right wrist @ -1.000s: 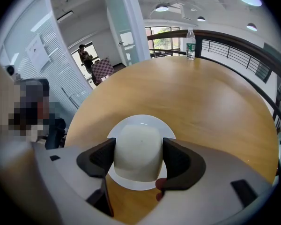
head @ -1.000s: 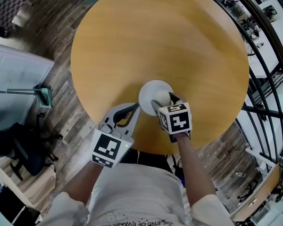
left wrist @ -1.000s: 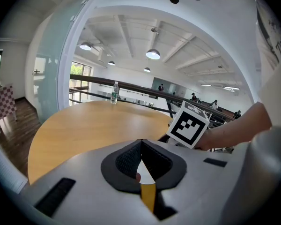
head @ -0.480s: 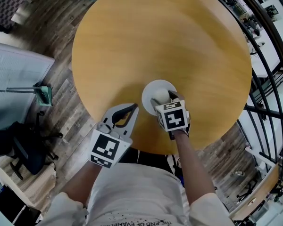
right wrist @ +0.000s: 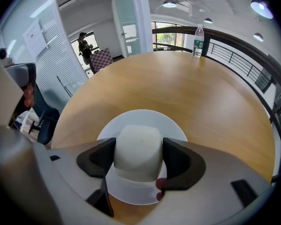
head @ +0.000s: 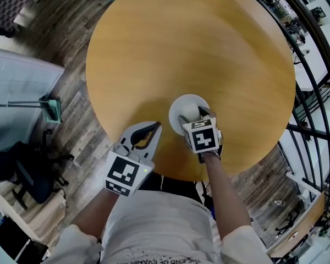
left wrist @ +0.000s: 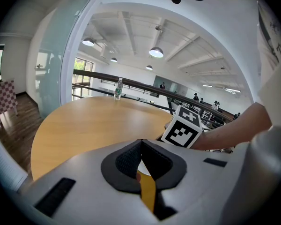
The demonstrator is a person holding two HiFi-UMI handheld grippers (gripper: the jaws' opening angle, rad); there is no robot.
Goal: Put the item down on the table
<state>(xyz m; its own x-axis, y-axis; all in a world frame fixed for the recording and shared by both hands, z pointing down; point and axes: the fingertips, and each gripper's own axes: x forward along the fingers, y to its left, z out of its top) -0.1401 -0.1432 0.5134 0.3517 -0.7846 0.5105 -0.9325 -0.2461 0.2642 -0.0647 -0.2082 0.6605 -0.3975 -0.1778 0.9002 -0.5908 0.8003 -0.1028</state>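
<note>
Right tool [right wrist: 137,157] clamps the white item [right wrist: 136,146] over a plate [right wrist: 141,116]; left tool [left wrist: 141,145] clenched, empty.

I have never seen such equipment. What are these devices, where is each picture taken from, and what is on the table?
A person holds two hand tools, each with two pinching jaws. One picture comes from a camera on the person's head, looking down; two come from cameras on the tools. The right gripper is closed on a white rounded item over a white plate on the round wooden table. The left gripper is closed and empty. A water bottle stands at the far edge.
</note>
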